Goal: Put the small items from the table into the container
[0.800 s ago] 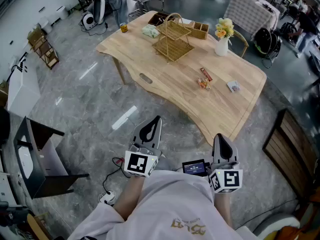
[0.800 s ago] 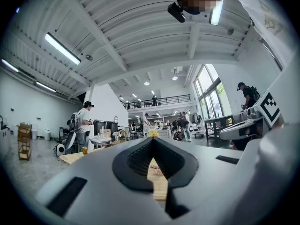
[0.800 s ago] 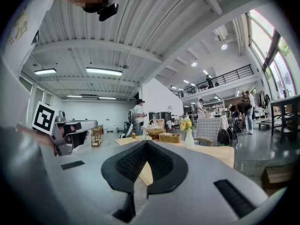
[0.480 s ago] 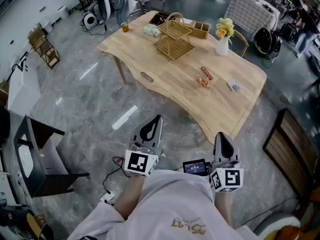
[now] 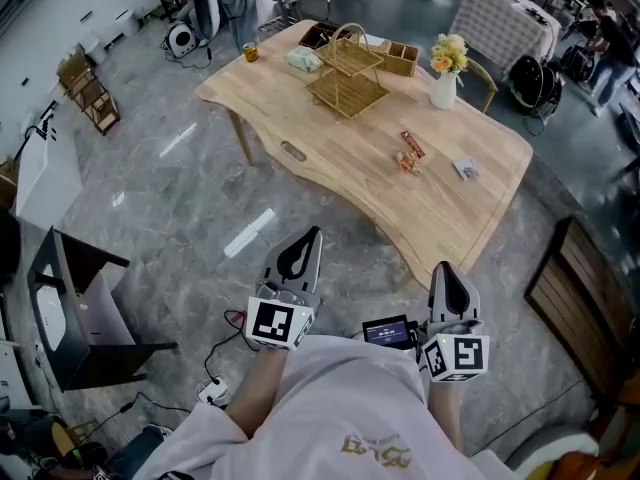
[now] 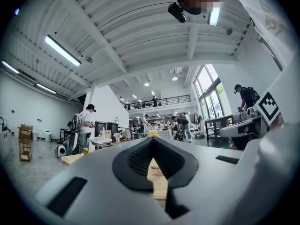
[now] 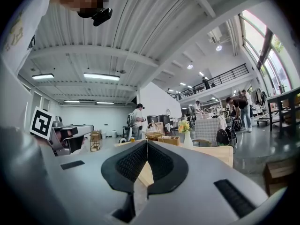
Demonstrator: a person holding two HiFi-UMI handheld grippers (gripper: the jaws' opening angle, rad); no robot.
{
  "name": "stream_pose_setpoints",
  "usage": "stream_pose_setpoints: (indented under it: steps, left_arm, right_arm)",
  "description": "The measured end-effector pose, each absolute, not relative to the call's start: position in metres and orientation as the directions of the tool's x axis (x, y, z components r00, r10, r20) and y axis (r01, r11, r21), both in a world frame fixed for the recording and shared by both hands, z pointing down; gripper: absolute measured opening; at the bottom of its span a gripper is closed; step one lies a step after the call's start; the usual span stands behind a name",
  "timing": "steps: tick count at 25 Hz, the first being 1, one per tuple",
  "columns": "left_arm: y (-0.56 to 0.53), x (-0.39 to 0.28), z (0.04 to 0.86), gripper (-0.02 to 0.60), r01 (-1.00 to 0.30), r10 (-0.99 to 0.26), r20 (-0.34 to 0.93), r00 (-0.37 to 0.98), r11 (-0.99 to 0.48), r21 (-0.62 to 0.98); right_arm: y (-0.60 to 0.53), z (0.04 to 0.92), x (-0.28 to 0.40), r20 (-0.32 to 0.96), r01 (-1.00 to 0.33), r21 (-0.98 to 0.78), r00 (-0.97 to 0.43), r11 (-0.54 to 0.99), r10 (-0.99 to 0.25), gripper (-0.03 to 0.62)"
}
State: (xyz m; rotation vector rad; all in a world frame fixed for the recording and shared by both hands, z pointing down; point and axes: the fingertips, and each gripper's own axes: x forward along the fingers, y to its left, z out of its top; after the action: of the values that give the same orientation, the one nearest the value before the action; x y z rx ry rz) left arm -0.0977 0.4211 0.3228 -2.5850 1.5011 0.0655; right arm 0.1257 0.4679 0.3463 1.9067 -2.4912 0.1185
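On the wooden table (image 5: pixel 330 158) lie a red-brown snack bar (image 5: pixel 412 145), a small orange sweet (image 5: pixel 405 163) and a pale packet (image 5: pixel 465 171). At the table's far end stands a wicker basket (image 5: pixel 345 73) with a handle, also seen as the basket (image 7: pixel 153 135). My left gripper (image 5: pixel 308 236) and right gripper (image 5: pixel 446 270) hover over the floor, short of the table's near edge. Both are shut and empty. In the gripper views the left gripper (image 6: pixel 153 139) and right gripper (image 7: pixel 147 142) point at the table, tips touching.
A vase of yellow flowers (image 5: pixel 446 76), a wooden box (image 5: pixel 398 60), a green pack (image 5: pixel 302 62) and a can (image 5: pixel 249 54) also stand on the table. A dark side table (image 5: pixel 75 308) is at the left and a slatted bench (image 5: pixel 585 298) at the right. People stand beyond the table.
The table has slipped slightly up in the head view and both grippers slightly down. The jaws stay shut and empty.
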Motion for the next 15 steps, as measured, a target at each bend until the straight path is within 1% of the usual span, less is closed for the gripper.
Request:
stream_pose_setpoints:
  steps: [8, 11, 15]
  left_arm:
    - [0.399, -0.094, 0.328, 0.005, -0.866, -0.861, -0.104, 0.498, -0.489, -0.103]
    - [0.375, -0.096, 0.329, 0.005, -0.867, -0.861, -0.105, 0.497, -0.488, -0.102]
    - [0.330, -0.096, 0.328, 0.005, -0.856, -0.850, -0.109, 0.516, -0.505, -0.110]
  right_arm:
    - [0.446, 0.352, 0.134, 0.064, -0.967, -0.078, -0.247, 0.242, -0.967, 0.018]
    - [0.424, 0.350, 0.131, 0.059, -0.967, -0.074, -0.247, 0.243, -0.967, 0.018]
    - [0.384, 0.356, 0.135, 0.067, -0.975, -0.081, -0.210, 0.205, -0.975, 0.020]
